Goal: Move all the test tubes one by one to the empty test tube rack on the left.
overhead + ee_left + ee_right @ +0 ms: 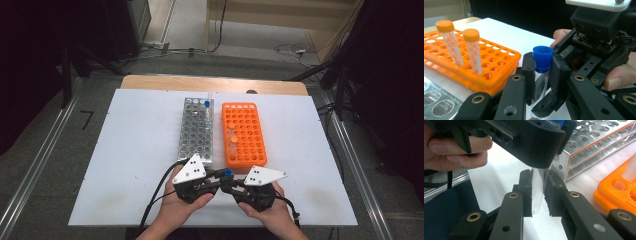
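A clear tube with a blue cap (pixel 228 172) stands upright between both grippers at the table's front edge. In the left gripper view my left gripper (pixel 543 65) is shut on this tube, its pads (pixel 529 72) pressing just at and below the blue cap (pixel 543 57). In the right gripper view my right gripper (pixel 539 193) is shut on the tube's clear lower body (pixel 538 187), under the left gripper's black body (pixel 529 142). From above, the left gripper (pixel 216 181) and right gripper (pixel 231 186) meet tip to tip.
A metal rack (pixel 196 131) holding a blue-capped tube (pixel 206 104) stands mid-table. Beside it on the right is an orange rack (pixel 243 134) with two orange-capped tubes (pixel 450 42). White table surface (pixel 135 165) lies to the left and right of the hands.
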